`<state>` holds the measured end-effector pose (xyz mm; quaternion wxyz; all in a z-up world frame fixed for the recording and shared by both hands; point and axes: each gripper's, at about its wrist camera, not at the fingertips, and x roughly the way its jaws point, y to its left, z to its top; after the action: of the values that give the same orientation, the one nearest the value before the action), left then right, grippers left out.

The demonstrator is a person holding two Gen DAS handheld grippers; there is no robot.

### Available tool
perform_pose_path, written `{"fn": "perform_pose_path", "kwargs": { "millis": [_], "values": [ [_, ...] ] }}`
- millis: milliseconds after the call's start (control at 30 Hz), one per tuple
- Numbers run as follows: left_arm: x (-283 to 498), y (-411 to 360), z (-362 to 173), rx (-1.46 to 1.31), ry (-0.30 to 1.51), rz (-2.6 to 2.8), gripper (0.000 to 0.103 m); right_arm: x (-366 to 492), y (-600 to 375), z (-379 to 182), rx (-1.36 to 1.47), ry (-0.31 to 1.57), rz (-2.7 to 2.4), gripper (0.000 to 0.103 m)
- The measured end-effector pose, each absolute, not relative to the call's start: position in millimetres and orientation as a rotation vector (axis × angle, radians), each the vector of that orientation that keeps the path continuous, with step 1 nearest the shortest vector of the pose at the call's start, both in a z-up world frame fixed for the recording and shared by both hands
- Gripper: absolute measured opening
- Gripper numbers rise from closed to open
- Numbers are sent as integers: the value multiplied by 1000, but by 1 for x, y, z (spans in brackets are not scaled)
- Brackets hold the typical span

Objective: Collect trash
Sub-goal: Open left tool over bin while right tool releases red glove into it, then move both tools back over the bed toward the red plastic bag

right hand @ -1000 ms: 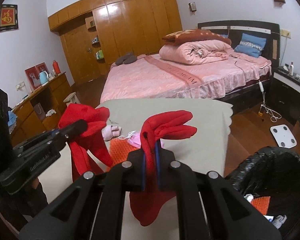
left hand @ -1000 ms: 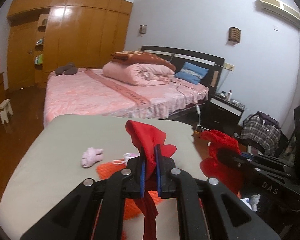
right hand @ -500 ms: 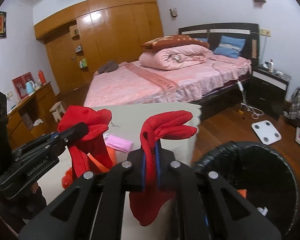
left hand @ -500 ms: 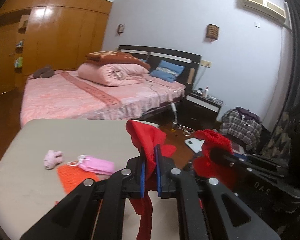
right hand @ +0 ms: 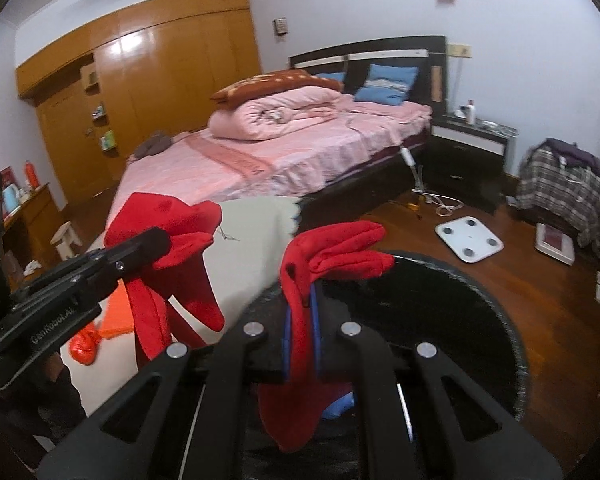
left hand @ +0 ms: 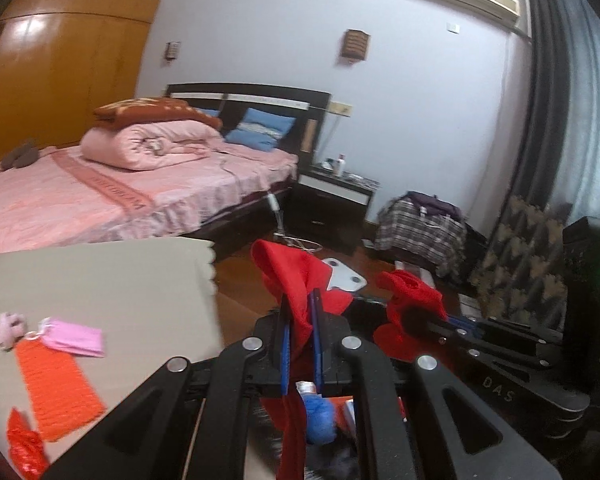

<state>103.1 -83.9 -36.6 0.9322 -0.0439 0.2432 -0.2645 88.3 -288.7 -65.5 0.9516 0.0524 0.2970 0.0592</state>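
My left gripper (left hand: 300, 312) is shut on a red sock (left hand: 296, 280) that hangs down between its fingers. My right gripper (right hand: 300, 304) is shut on a second red sock (right hand: 332, 248) and holds it over the black-lined trash bin (right hand: 480, 300). In the right wrist view the left gripper (right hand: 156, 240) with its sock (right hand: 168, 280) is at the left, near the table edge. In the left wrist view the right gripper (left hand: 416, 316) with its sock (left hand: 408, 292) is at the right. Blue and red trash (left hand: 320, 416) shows below the left gripper.
The beige table (left hand: 120, 280) holds a pink mask (left hand: 74, 336), an orange mesh piece (left hand: 56, 388), a small pink toy (left hand: 8, 326) and a red wrapper (left hand: 24, 448). A pink bed (right hand: 280, 152), a nightstand (right hand: 464, 152) and a white scale (right hand: 470, 238) lie beyond.
Both grippers have swung right, away from the table, each with its sock. The bin now lies under the right gripper and the table has slid to the left of both views.
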Motion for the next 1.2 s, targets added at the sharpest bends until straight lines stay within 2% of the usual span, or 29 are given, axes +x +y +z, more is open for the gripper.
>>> {"fn": "perform_pose_path", "kwargs": {
  "millis": [400,467,500,533,600,633,700,767,833,933,1200],
  "values": [
    [121,-153,-49,-60,530,-649,9,77,-345,-81,131,606,15,7],
    [125,-160,-54,-53,547,-659,10,76,-351,-86,132,614,0,11],
    [125,-162,-56,-54,551,-660,14,77,-353,-88,131,619,-4,11],
    [126,-163,-59,-57,563,-670,27,78,-356,-92,127,633,-13,14],
    [126,-162,-62,-59,569,-666,37,78,-359,-95,129,640,-29,30],
    [127,-160,-64,-57,571,-660,40,77,-360,-98,131,642,-34,43],
    [129,-154,-67,-52,576,-640,46,76,-361,-100,126,639,-52,60],
    [129,-143,-68,-44,571,-604,50,74,-359,-100,119,630,-73,87],
    [128,-132,-68,-30,563,-566,62,72,-353,-99,107,611,-74,93],
    [123,-108,-68,-5,549,-499,70,72,-342,-97,101,607,-45,96],
    [106,-21,-72,17,557,-302,77,89,-270,-98,118,619,96,96]
  ]
}}
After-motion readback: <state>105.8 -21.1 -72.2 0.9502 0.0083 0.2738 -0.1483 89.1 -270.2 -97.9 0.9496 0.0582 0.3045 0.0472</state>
